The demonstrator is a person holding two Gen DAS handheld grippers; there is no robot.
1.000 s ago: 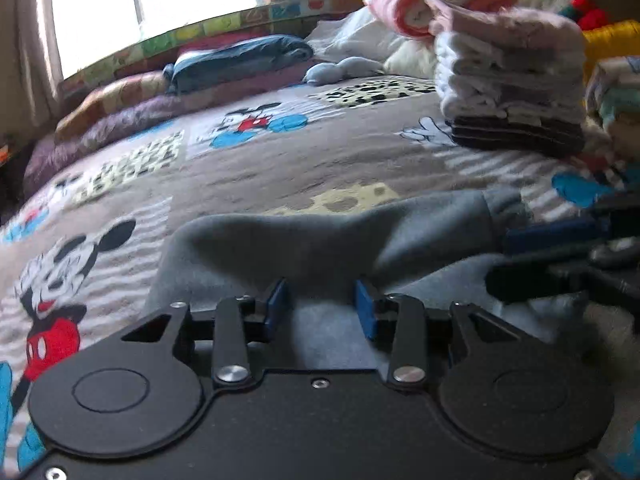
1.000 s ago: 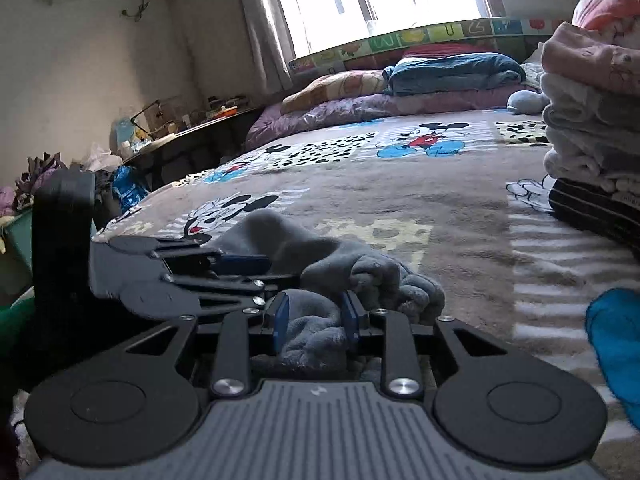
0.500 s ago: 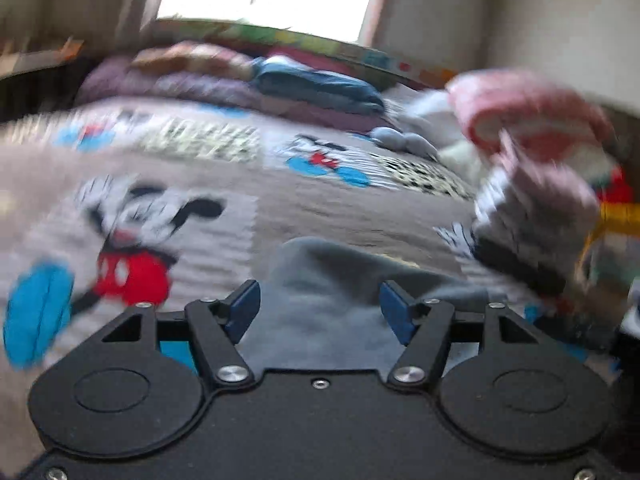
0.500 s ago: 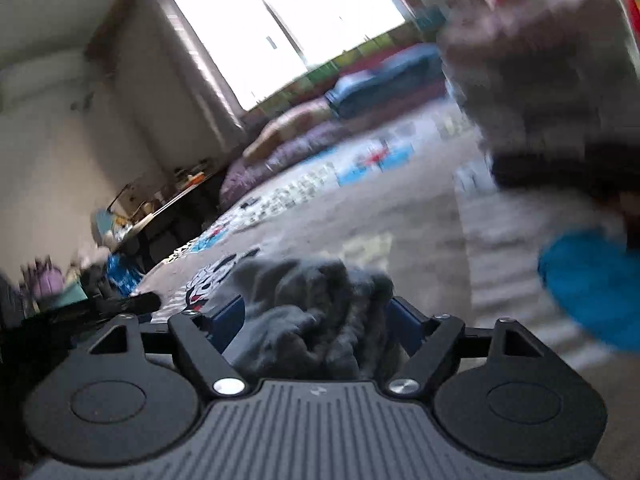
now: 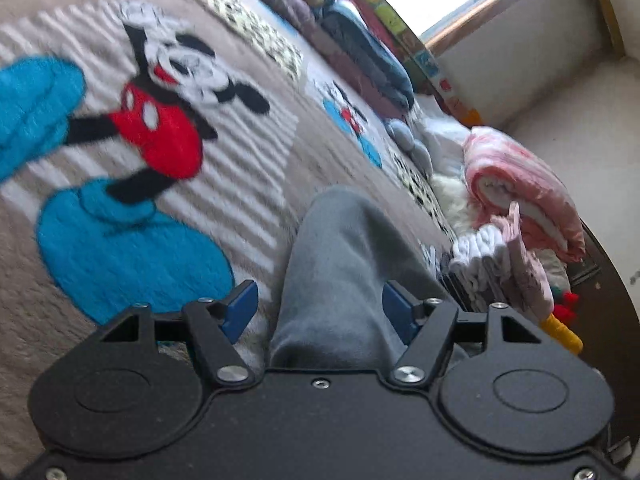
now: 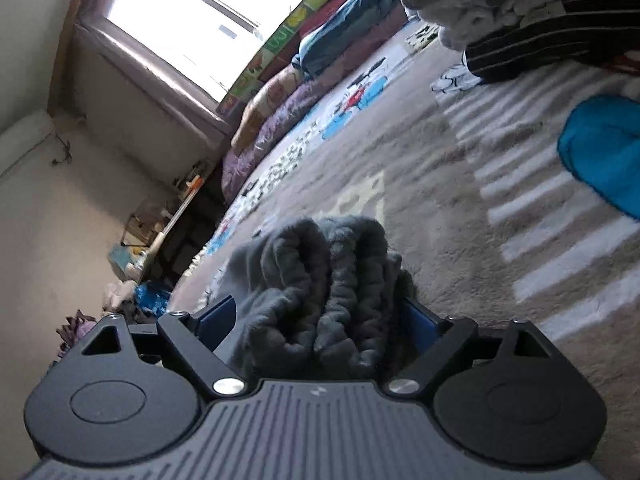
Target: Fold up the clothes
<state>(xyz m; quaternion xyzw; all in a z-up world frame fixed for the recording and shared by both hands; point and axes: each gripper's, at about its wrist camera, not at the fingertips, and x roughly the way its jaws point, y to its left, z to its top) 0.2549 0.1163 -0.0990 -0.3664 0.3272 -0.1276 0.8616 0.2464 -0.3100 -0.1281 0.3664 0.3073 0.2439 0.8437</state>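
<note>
Left wrist view: left gripper [image 5: 320, 312] wide apart, blue pads [image 5: 240, 311] not pressing on anything. Grey cloth [image 5: 340, 272] right between them, running away from the tool in a long soft strip over the cartoon blanket [image 5: 224, 200]. Off to the right and further ahead, a stack of folded clothes [image 5: 492, 264] with a pink rolled blanket [image 5: 524, 192] on top. Right wrist view: right gripper [image 6: 320, 320] wide apart too, with a bunched, rolled-up lump of the same grey cloth [image 6: 320, 280] sitting between its fingers, touching or nearly touching the right one but not squeezed. Striped dark folded clothes [image 6: 552, 48] far ahead and to the right, at the bottom of that same stack. Pillows [image 6: 280, 100] far ahead by the window. Looks like a let-go step: fold probably just made, both tools loose and tilted, cloth resting on the blanket. Hard to say if the fold is neat, since only the near end shows. Next move probably: pull both tools back without dragging the soft cloth, then either pinch the bundle again for one more fold or lift it over to the stack ahead on the right. Soft, floppy stuff, so a slow, even grab from both sides needed or the roll will fall open.
</note>
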